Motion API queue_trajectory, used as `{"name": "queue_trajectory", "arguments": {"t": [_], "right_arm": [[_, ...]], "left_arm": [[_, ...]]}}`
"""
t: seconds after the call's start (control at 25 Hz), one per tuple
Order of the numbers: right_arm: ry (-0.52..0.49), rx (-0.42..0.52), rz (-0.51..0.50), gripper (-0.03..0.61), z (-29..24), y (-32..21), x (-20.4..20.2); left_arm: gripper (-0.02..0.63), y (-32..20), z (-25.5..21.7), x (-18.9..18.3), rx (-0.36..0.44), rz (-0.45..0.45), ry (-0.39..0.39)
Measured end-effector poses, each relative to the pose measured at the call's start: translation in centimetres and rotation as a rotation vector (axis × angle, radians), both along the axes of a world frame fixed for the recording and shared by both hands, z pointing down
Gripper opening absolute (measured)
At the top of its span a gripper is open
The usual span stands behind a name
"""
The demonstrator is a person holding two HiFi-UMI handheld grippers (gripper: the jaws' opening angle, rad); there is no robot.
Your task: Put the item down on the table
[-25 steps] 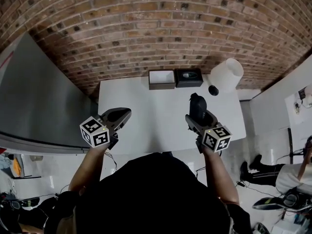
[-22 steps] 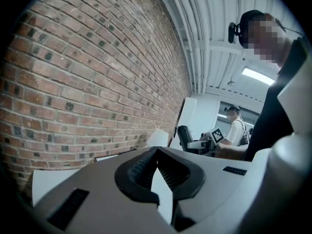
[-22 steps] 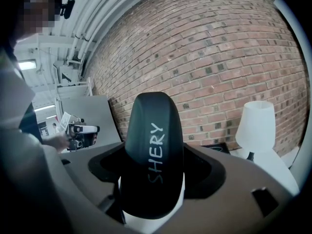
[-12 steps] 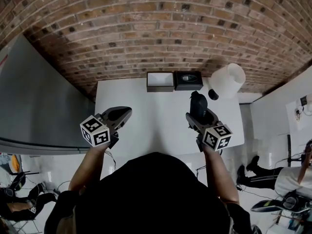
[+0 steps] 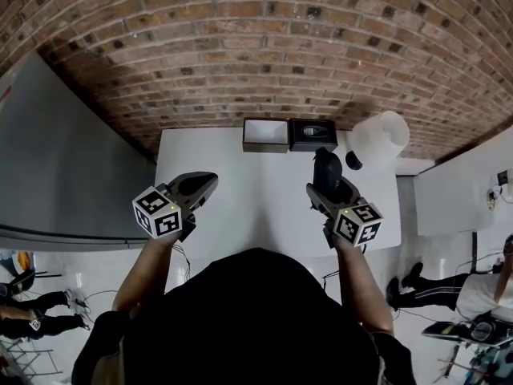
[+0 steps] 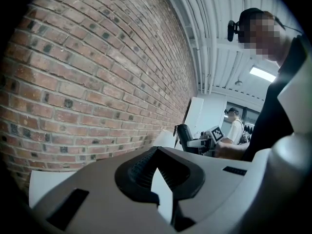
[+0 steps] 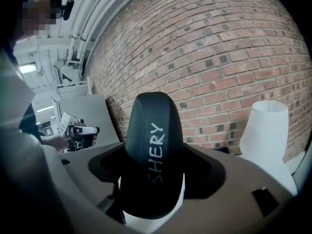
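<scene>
Two grippers hang over the white table (image 5: pixel 256 203), and the task's one step is not yet done. The right gripper (image 5: pixel 329 192) is clenched on the item, a black rounded case (image 7: pixel 153 130) lettered "SHERY". It stands upright between the jaws, its lower end sunk in the gripper's mouth. In the head view the case sits above the table's right half, toward the far edge. How high it is above the top cannot be read from these views.

The left gripper (image 5: pixel 207 181) is closed on nothing: its ridged pads meet at the tip, with only the tabletop showing behind them. It hovers over the table's left half, well apart from the case.

Along the far edge, against the brick wall (image 5: pixel 256 54), stand an open box (image 5: pixel 265 132) and a black box (image 5: pixel 312 132), with a white lampshade (image 5: pixel 381 139) at the far right corner. What is left, as I judge it, is to lower the case onto the bare middle and release it.
</scene>
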State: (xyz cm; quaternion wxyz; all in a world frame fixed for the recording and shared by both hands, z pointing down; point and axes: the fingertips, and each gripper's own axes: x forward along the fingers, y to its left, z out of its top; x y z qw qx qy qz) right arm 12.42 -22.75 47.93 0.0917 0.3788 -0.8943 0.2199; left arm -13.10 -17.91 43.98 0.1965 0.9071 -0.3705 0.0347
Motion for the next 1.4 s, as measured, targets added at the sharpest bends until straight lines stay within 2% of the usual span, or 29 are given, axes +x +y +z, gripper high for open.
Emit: {"name": "queue_trajectory", "arguments": {"t": [0.6,1.2,1.4], "right_arm": [[0.021,-0.036,-0.043,0.351,2.9,-3.6,-0.1],[0.081,-0.115,-0.096,0.351,8.1,-5.8,-0.8],[0.084,-0.177,-0.105,0.351,10.5,-6.1,-0.8]], "left_arm": [[0.016,-2.0,1.1,-0.5,-0.023,-0.058,0.008],[0.017,-3.1,2.3,-1.3,-0.047,-0.104,-0.001],[0.017,-3.4,2.7,-1.4,-0.061,-0.107,-0.005]]}}
